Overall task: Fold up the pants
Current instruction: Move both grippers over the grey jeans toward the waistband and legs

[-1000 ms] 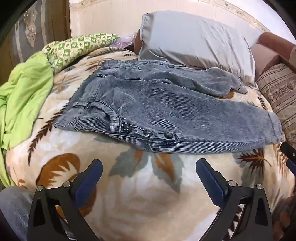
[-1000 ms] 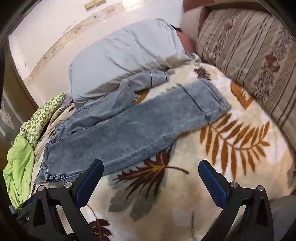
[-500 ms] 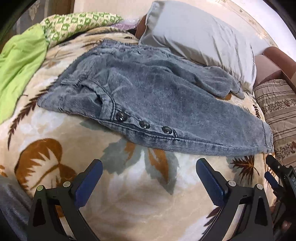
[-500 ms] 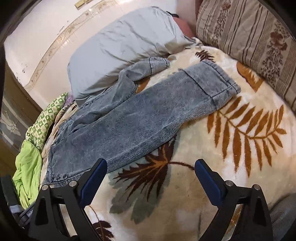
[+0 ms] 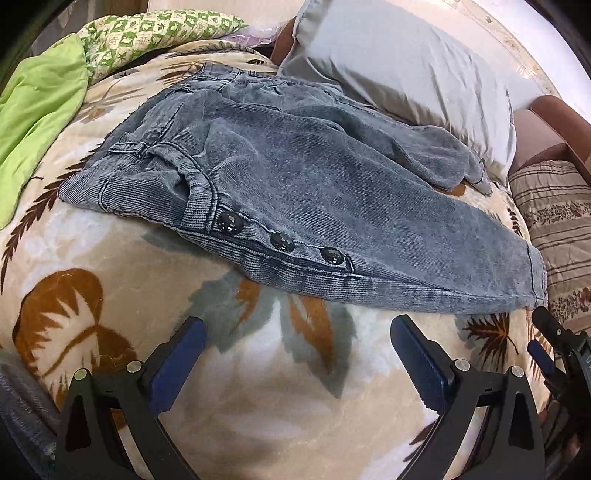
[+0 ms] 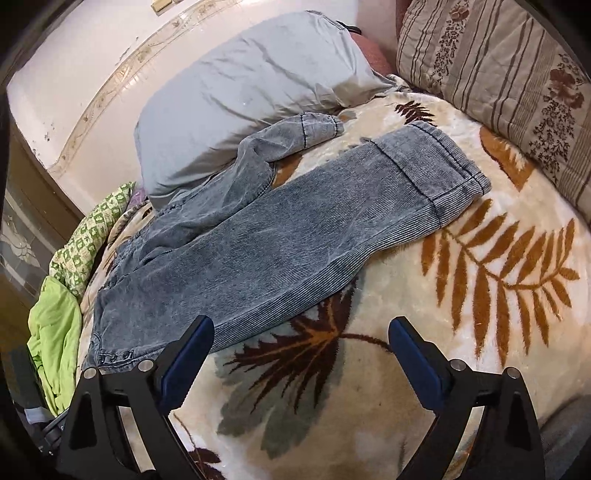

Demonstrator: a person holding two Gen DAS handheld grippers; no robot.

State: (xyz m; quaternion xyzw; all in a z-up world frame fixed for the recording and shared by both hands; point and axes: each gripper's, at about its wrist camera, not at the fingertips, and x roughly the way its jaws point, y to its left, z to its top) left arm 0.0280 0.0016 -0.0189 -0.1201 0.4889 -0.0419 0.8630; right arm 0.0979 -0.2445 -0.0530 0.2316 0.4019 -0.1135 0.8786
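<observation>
Grey-blue corduroy pants (image 5: 314, 192) lie on a leaf-patterned blanket (image 5: 258, 369), waist to the left, legs to the right, with three dark buttons (image 5: 282, 242) along the near edge. The far leg is rumpled against a pillow. In the right wrist view the pants (image 6: 280, 254) run from lower left to the near cuff (image 6: 439, 173) at upper right. My left gripper (image 5: 295, 354) is open and empty, just short of the buttons. My right gripper (image 6: 299, 350) is open and empty, near the front leg's edge; it shows in the left wrist view at the right edge (image 5: 557, 350).
A grey pillow (image 6: 251, 88) lies behind the pants. A striped floral cushion (image 6: 509, 77) stands at the right. A green patterned cloth (image 5: 155, 33) and a lime green cloth (image 5: 37, 107) lie at the left. A pale wall (image 6: 74, 85) is behind the bed.
Both grippers have moved closer to the pants, which fill more of each view. The pants have not moved. Both grippers stay open.
</observation>
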